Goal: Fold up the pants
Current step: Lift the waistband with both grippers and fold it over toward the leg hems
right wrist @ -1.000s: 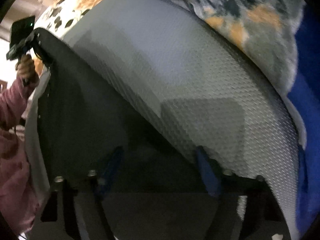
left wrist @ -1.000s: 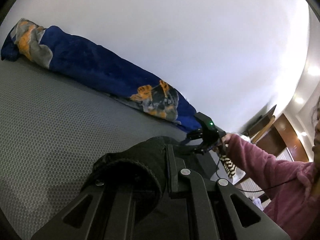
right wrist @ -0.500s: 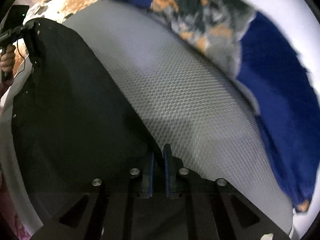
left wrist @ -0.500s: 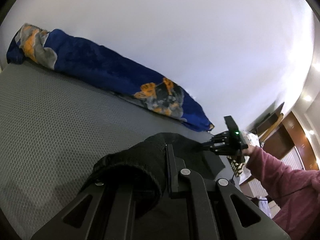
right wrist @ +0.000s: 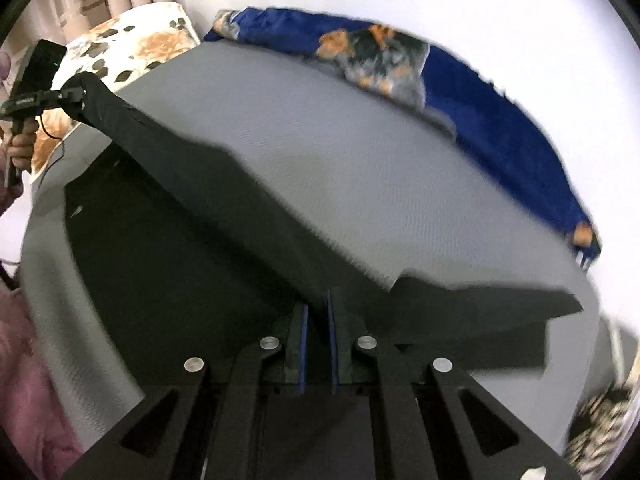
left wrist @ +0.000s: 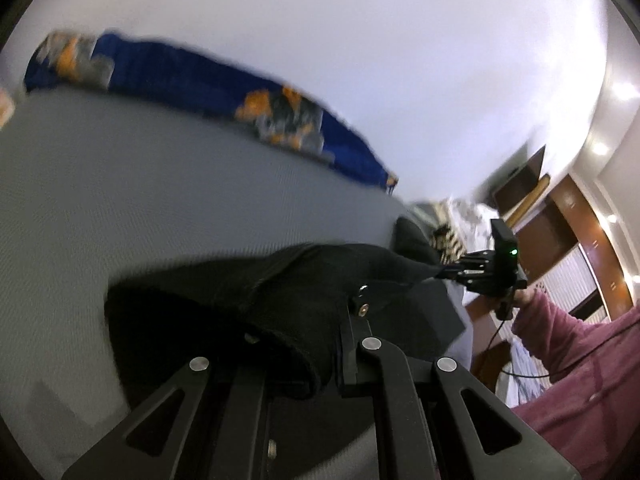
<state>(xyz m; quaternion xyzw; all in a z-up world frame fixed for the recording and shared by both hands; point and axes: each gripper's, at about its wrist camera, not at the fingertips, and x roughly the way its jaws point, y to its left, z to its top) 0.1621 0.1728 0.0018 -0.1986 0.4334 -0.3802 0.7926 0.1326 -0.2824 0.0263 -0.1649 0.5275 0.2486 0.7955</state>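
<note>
Two hand-held grippers share one pair of black pants (right wrist: 224, 216), each clamped on a part of the cloth. In the right wrist view, the right hand-held gripper (right wrist: 316, 320) sits nearest, its blue-lined fingers (right wrist: 303, 344) drawn narrow with a fold of the dark fabric pinched between them. From there the pants run as a lifted ridge toward the far left, where the left hand-held gripper (right wrist: 78, 90) grips the other end, raised off the bed. A lower layer of the pants lies flat on the grey mattress (right wrist: 360, 168) to the left, and a flap of cloth reaches out to the right of the near gripper.

In the left wrist view, the left hand-held gripper (left wrist: 340, 340) is closed on a thick bunch of the pants (left wrist: 248, 304), which hides much of its fingers. Farther right, the right hand-held gripper (left wrist: 452, 270) holds the pulled-out corner of the cloth, and a pink sleeve (left wrist: 580, 356) fills the near right.

Beyond the mattress, a blue blanket (right wrist: 496, 120) with orange and grey patches lies along the far edge against a white wall (left wrist: 360, 40). A floral pillow (right wrist: 128, 52) rests at the far left of the bed in the right wrist view.
</note>
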